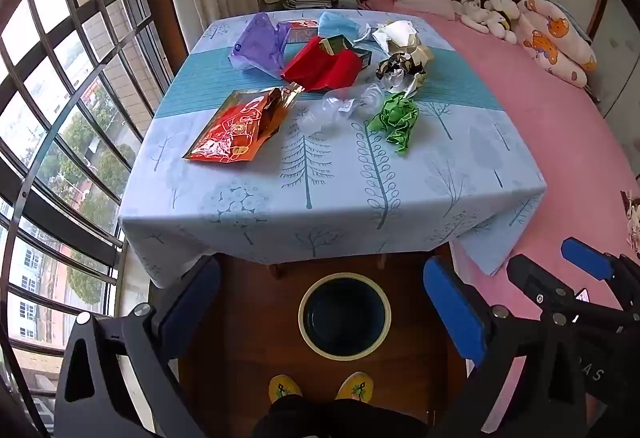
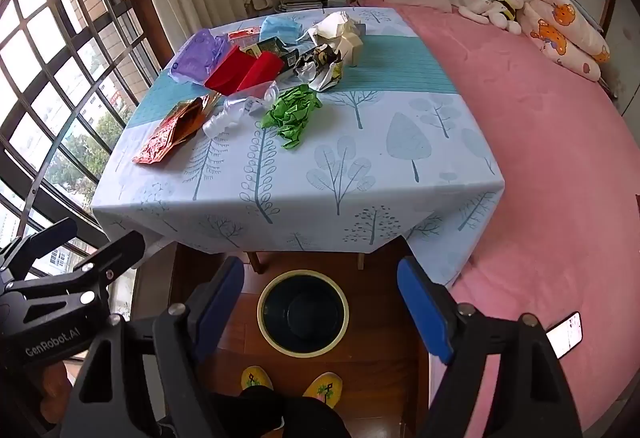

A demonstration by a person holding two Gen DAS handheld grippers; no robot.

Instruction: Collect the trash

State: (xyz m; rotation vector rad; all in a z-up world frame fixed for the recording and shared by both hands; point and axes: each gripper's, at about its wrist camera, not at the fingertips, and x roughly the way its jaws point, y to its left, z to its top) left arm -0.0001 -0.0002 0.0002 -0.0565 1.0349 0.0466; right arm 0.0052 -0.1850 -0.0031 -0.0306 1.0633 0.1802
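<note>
Hovering wide-jawed and empty above the round dark cream-rimmed bin (image 1: 346, 312), the left gripper (image 1: 320, 302) and right gripper (image 2: 320, 302) face trash beyond it on the tree-print bench (image 2: 280, 190), crumpled green paper (image 2: 292, 112) nearest the right.

Left tool (image 1: 322, 302): jaws spread wide, nothing between the blue pads, tipped steeply downward | Right tool (image 2: 320, 304): jaws apart, empty, tipped steeply downward, just beside the left | Person's slippered feet (image 2: 294, 384) planted below both tools
</note>
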